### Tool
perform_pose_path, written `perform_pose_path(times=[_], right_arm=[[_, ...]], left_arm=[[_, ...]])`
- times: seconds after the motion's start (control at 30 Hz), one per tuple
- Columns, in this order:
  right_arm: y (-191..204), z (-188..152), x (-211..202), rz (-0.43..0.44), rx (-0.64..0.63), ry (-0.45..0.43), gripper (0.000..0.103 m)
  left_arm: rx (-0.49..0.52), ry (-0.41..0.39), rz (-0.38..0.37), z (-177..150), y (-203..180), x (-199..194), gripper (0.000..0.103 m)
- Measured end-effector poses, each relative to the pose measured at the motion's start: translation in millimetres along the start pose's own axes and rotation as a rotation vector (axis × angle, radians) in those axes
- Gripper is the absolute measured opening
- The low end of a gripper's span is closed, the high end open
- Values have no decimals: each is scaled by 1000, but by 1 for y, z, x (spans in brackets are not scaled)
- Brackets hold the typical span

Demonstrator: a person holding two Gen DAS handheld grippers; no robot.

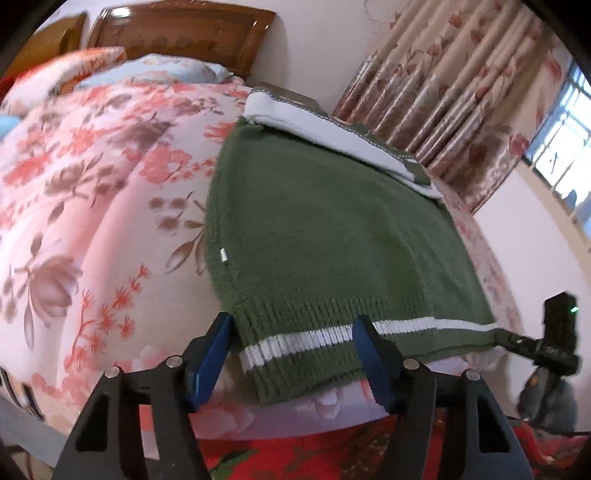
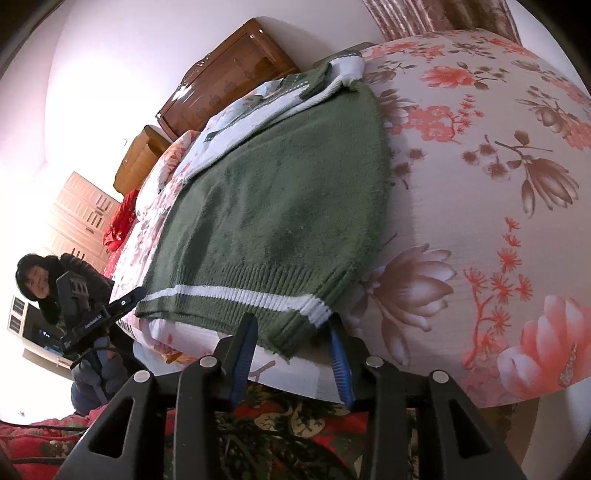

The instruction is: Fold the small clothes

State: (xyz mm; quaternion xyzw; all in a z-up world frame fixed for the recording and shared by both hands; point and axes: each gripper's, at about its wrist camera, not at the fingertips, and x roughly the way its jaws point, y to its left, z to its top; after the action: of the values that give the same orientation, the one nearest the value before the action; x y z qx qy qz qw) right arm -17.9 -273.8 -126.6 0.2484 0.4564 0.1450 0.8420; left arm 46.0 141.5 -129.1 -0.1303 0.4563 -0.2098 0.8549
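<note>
Sweater, green knit with a white stripe above its ribbed hem [image 1: 332, 229], lies flat on the bed's pink floral quilt [image 1: 92, 206]; its hem lies at the near edge of the bed and its white collar end [image 1: 332, 129] lies toward the wooden headboard [image 1: 177, 33].

I read the left gripper [image 1: 291, 354] as spread: its two blue-padded fingers [image 1: 210, 354] stand apart, one at each side of the hem's left corner. The left finger sits just beside the hem's outer edge; the right finger overlaps the white stripe in the left wrist view. I cannot tell whether either pad touches the knit. No pinch is visible.

I read the right gripper [image 2: 291, 354] as partly spread, with the hem's right corner [image 2: 295, 332] lying between its fingers [image 2: 242, 354]. The pads do not press on the fabric in the right wrist view.

In the right wrist view, the left gripper appears as a black unit [image 2: 99, 317] at the hem's opposite corner, held by a person in a dark jacket [image 2: 88, 280]. In the left wrist view, the right gripper's black body [image 1: 554, 332] shows at the hem's far right corner.

A floral curtain [image 1: 443, 92] hangs beyond the bed, beside a window [image 1: 561, 140]. A red patterned cloth [image 2: 288, 424] lies below the bed edge.
</note>
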Motion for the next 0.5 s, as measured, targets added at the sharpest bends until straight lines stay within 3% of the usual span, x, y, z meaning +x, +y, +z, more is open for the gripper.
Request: perform_pose_path(times=[0.1,0.23,0.5], right_arm=[[1,0,1,1,-5,2,39],[8,1,6,-15,-38,7,39],[2,10,11,13,17,0,39]], left_arm=[[8,19,1,0,-1,1,103],[10,56,-56,3,-12,10,103],[-9,81,-31,11,-18,18,101]])
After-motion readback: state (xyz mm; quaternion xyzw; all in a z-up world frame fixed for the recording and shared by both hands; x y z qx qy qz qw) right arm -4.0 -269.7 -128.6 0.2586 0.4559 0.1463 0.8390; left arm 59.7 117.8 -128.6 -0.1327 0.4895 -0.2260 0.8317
